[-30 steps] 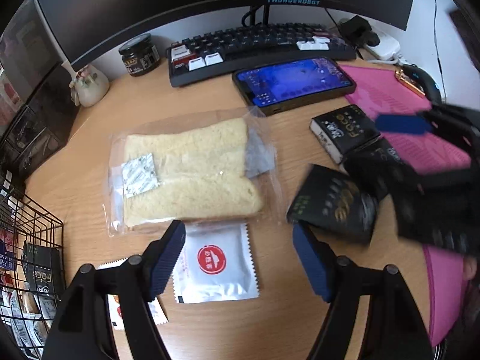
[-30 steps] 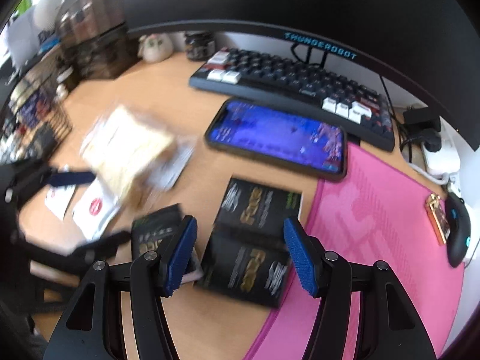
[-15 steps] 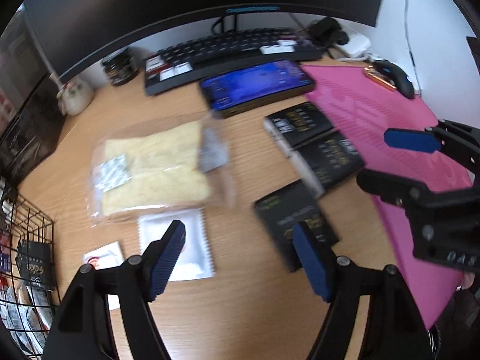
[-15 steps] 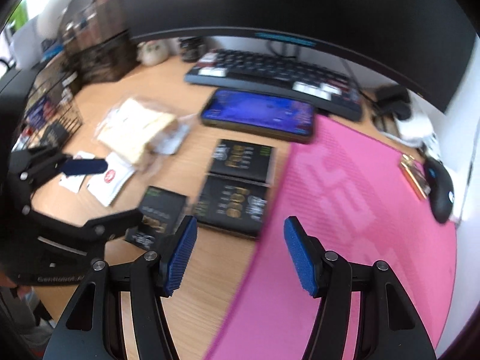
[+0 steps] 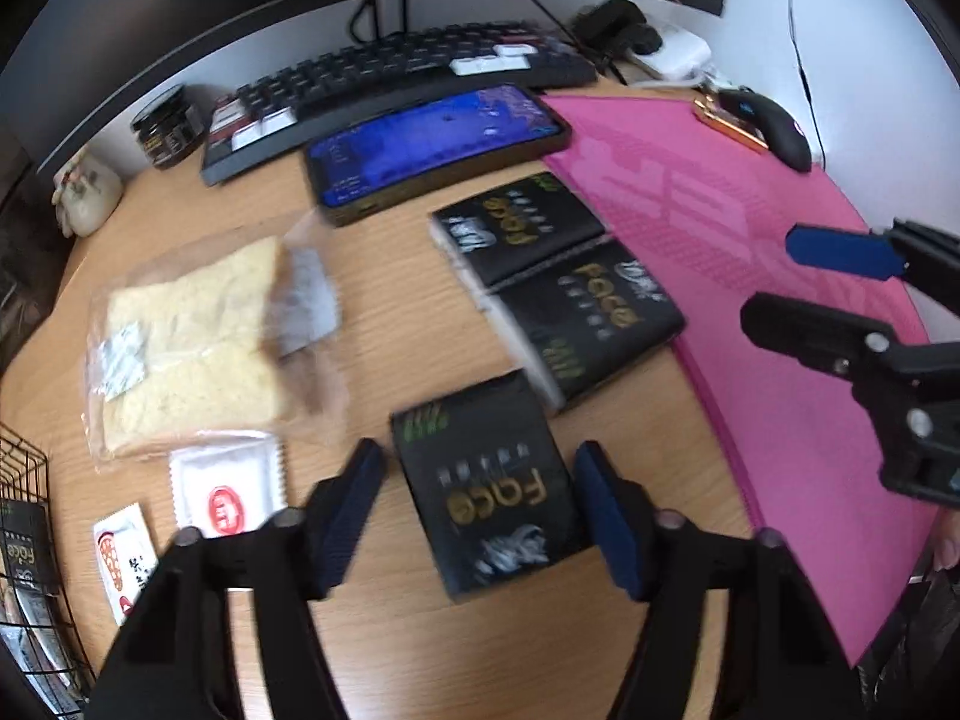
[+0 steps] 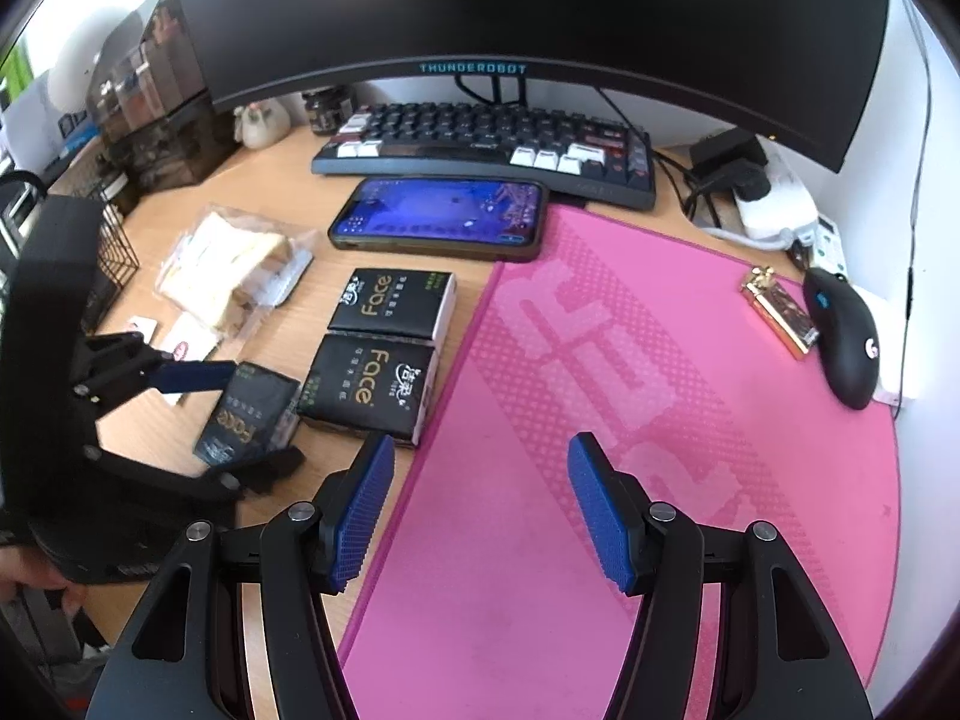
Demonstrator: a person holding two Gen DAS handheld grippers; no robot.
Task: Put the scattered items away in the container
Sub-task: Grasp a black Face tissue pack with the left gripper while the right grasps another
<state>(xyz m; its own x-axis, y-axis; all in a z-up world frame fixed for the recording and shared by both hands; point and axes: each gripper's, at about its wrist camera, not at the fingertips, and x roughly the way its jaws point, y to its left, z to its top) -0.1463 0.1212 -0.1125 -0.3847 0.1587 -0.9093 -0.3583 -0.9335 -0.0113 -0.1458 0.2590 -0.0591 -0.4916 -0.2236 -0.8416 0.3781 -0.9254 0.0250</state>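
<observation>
My left tongs (image 5: 480, 480) closing around a black rectangular tissue pack (image 5: 489, 483) on the wooden tabletop (image 5: 384, 630), pads not visibly pressing it, my right tongs (image 6: 480, 504) hanging apart, empty, over the pink desk mat (image 6: 690, 420)

The left claw (image 5: 480, 504) is pointing steeply down at the bench, its jaws having just been closing around a black tissue pack (image 5: 489, 483) lying between the blue pads, which are not yet pressing on it. The right claw (image 6: 480, 516) is hovering half open with nothing between its pads. A fingertip (image 5: 948, 549) is showing behind the right claw.
</observation>
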